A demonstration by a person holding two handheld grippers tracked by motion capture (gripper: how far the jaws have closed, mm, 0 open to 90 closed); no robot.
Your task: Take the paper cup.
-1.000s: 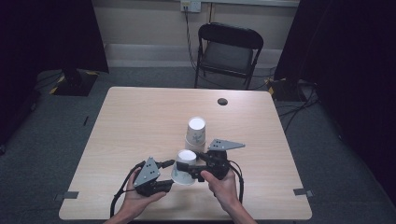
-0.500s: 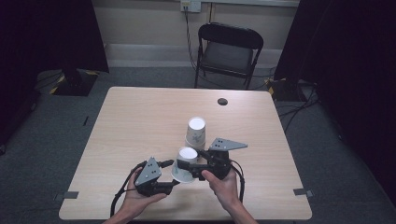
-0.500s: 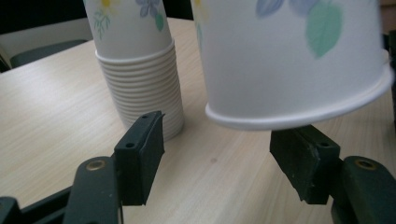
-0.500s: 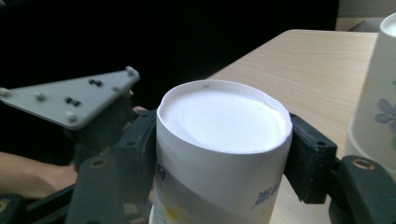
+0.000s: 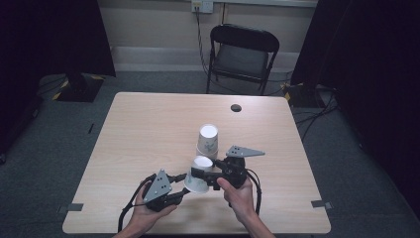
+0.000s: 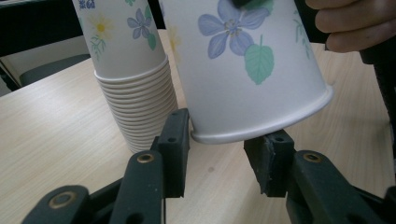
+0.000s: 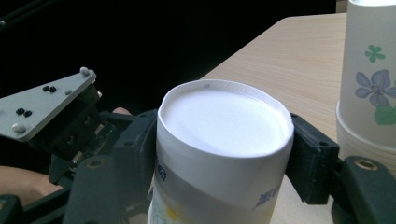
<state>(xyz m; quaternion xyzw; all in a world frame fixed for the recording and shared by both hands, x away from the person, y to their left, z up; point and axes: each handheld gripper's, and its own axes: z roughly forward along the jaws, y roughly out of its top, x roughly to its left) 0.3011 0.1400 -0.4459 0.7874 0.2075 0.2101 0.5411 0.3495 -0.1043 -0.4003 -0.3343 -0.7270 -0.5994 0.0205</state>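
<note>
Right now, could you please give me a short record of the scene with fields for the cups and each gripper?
held cup: upside-down floral paper cup, tilted, lifted off the table
right gripper: shut on the cup near its base
left gripper: jaws have just been closing at the cup's rim, one on each side; grip not certain
cup stack: upside-down nested floral cups, standing on the table just beyond
</note>
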